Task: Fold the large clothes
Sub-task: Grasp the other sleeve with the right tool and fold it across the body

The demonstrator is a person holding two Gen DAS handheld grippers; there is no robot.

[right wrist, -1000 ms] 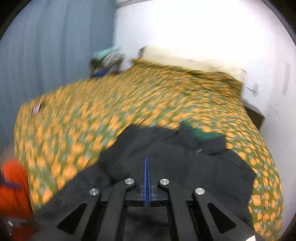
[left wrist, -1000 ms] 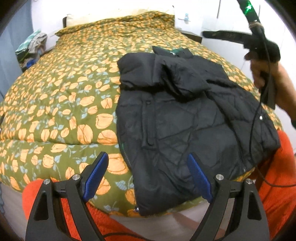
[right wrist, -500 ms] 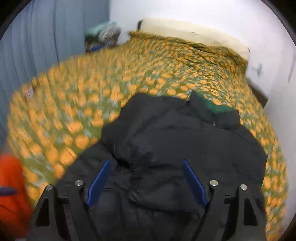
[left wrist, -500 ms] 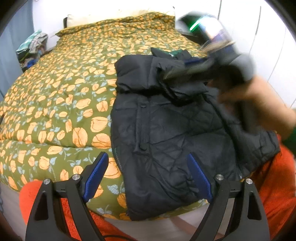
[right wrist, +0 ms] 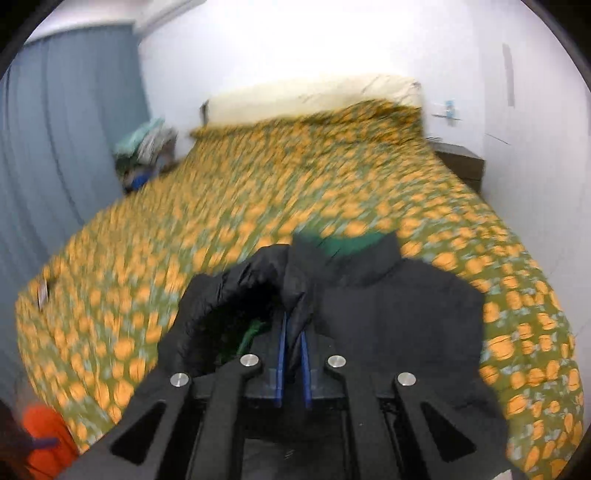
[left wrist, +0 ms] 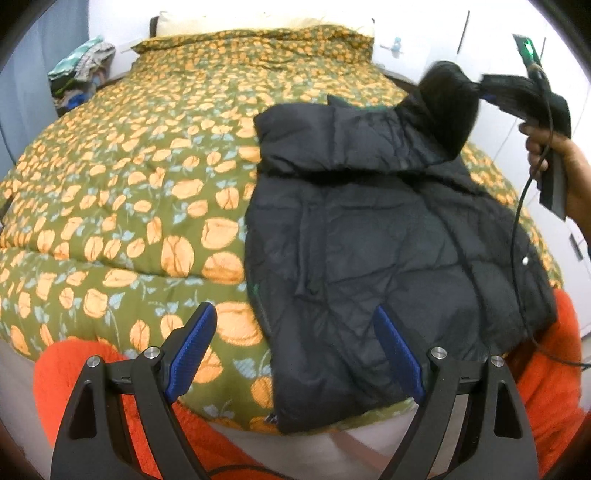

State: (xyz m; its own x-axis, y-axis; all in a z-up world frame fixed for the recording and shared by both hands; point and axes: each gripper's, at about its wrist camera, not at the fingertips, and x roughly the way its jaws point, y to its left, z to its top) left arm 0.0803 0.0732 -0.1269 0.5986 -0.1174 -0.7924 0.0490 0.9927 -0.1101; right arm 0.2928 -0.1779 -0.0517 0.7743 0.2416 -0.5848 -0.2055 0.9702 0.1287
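Note:
A black quilted jacket [left wrist: 388,240] lies on the right half of the bed, hem toward me, green lining at its collar [right wrist: 351,243]. My right gripper [right wrist: 293,332] is shut on the cuff of one sleeve [right wrist: 288,288] and lifts it above the jacket; in the left wrist view it [left wrist: 484,92] shows at the upper right with the sleeve end [left wrist: 447,110] hanging from it. My left gripper [left wrist: 295,332] is open and empty, low over the near edge of the bed, beside the jacket's hem.
The bed has a green cover with orange flowers [left wrist: 147,184] and a pale headboard pillow [left wrist: 258,18]. A pile of clothes [left wrist: 81,70] sits at the far left. Blue curtain [right wrist: 55,147] at left, dark nightstand [right wrist: 461,162] at right. Orange trousers [left wrist: 74,369] below.
My right gripper dropped onto the jacket open, shut on the sleeve cuff and lifted it up and to the right. My left gripper stayed open and barely moved.

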